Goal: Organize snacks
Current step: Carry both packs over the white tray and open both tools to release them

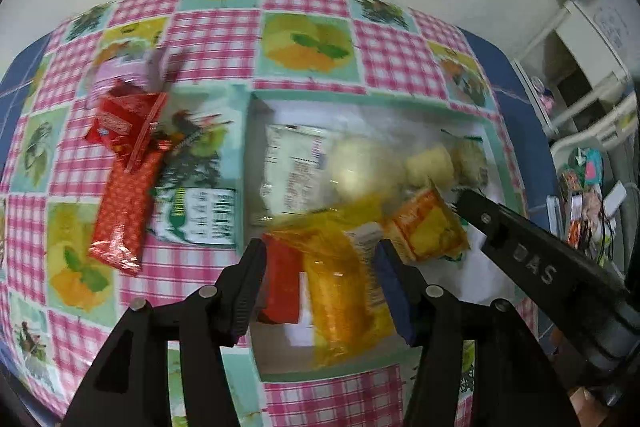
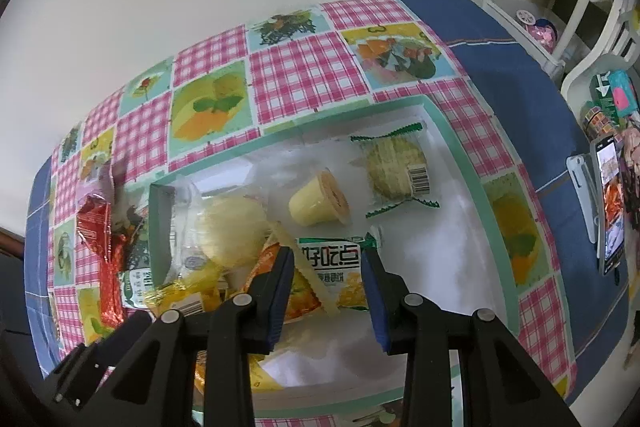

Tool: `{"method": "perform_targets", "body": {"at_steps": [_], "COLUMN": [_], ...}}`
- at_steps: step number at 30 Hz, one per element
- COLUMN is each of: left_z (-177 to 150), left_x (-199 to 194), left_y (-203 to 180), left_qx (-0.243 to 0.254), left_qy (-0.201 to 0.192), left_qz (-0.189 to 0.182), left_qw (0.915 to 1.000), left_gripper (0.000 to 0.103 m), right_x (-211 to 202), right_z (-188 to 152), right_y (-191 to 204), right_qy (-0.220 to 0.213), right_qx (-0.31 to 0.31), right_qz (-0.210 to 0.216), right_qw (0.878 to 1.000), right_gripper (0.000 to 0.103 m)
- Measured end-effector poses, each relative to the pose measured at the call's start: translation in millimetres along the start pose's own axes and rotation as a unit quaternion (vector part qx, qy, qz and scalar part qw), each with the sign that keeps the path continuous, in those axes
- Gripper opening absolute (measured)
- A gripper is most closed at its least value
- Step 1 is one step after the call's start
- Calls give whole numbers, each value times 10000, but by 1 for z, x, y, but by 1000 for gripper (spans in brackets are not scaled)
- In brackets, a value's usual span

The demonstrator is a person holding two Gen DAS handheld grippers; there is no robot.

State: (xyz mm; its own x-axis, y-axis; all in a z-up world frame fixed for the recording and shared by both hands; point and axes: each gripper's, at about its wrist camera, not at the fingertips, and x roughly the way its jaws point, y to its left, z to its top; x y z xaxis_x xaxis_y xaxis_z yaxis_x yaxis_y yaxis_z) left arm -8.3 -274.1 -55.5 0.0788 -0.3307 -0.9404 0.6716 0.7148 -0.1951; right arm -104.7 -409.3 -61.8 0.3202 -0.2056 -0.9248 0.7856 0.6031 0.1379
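The left gripper (image 1: 320, 279) stands open around a yellow packet (image 1: 340, 291) inside the white tray (image 2: 464, 163); the right gripper (image 2: 328, 283) stands open around a green-and-white biscuit pack (image 2: 332, 267). Both packs look light, crinkly and slippery, so hold the flat middle

Snack packets (image 2: 332, 267), pudding cup (image 2: 318, 203) in tray (image 2: 472, 179); wrapped bars (image 1: 124, 203) left, on tablecloth (image 1: 216, 39).
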Motion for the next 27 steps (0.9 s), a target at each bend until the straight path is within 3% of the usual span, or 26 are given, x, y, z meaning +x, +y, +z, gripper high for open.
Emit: {"method": "perform_targets", "body": {"at_steps": [13, 21, 22, 24, 25, 26, 27], "left_z": [15, 16, 16, 16, 15, 15, 15], "left_x": [-36, -38, -37, -35, -35, -35, -34], "left_y": [91, 96, 95, 94, 94, 94, 95], "left_qx": [-1143, -1195, -1181, -1166, -1165, -1168, -1172], "left_qy": [-565, -584, -576, -563, -565, -567, -562], "left_qz": [872, 989, 1002, 1097, 1162, 1224, 1268], "left_qw": [9880, 9862, 9863, 9855, 9848, 9840, 9834], "left_gripper": [60, 66, 71, 87, 92, 93, 93], "right_x": [-9, -13, -13, -10, -9, -8, -7], "right_z": [-6, -10, -10, -10, -10, -10, -10], "right_y": [45, 62, 63, 63, 62, 62, 62], "right_qy": [-46, -61, -54, 5, 19, 20, 28], "right_qx": [-596, -805, -813, -794, -776, -771, -780], "right_qz": [102, 154, 156, 151, 125, 86, 72], "right_qw": [9982, 9966, 9966, 9967, 9969, 9970, 9969], "right_gripper": [38, 38, 39, 52, 70, 77, 77]}}
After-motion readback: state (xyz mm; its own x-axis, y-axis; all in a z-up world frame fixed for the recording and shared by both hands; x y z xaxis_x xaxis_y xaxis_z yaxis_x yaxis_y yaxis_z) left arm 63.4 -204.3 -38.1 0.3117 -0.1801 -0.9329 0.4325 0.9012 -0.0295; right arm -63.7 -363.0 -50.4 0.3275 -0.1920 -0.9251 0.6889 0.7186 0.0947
